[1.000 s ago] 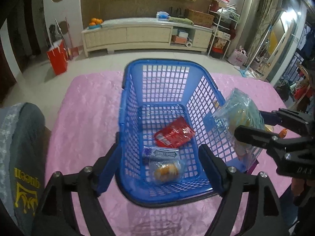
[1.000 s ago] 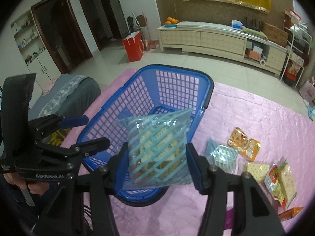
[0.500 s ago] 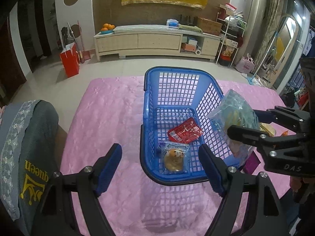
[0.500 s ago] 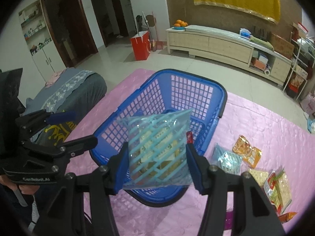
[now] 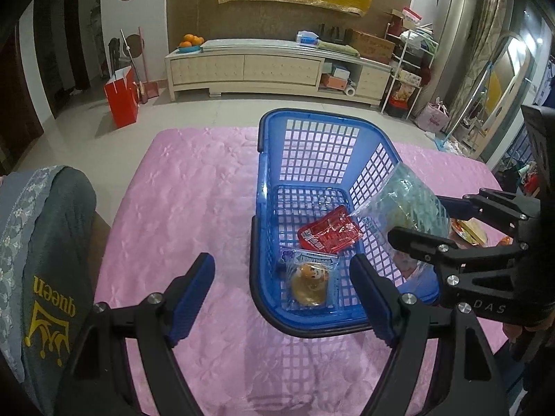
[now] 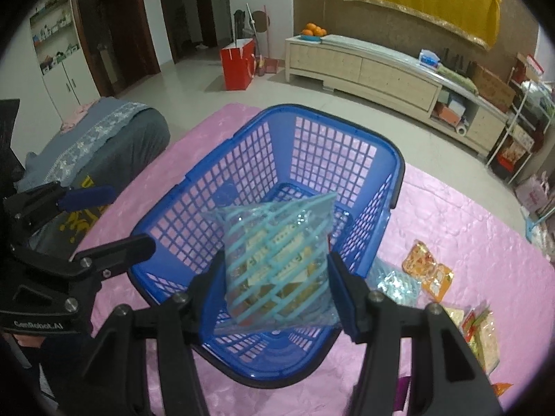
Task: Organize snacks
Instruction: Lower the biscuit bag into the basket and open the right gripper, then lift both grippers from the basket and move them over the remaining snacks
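Over the blue basket [image 6: 388, 187], right gripper [image 6: 277, 284] jaws clench the striped snack bag [image 6: 277, 260]; left gripper [image 5: 281, 294] jaws released.

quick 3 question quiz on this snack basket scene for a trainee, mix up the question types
1. True or false: the left gripper is shut on the blue basket.
2. Multiple choice: what does the right gripper hold? A) red packet B) striped teal snack bag C) orange
3. Fill in: the red packet and the round bun packet lie inside the ____.

Key:
1. False; its jaws stand open, holding nothing.
2. B, the striped teal snack bag, held over the basket.
3. Blue basket.
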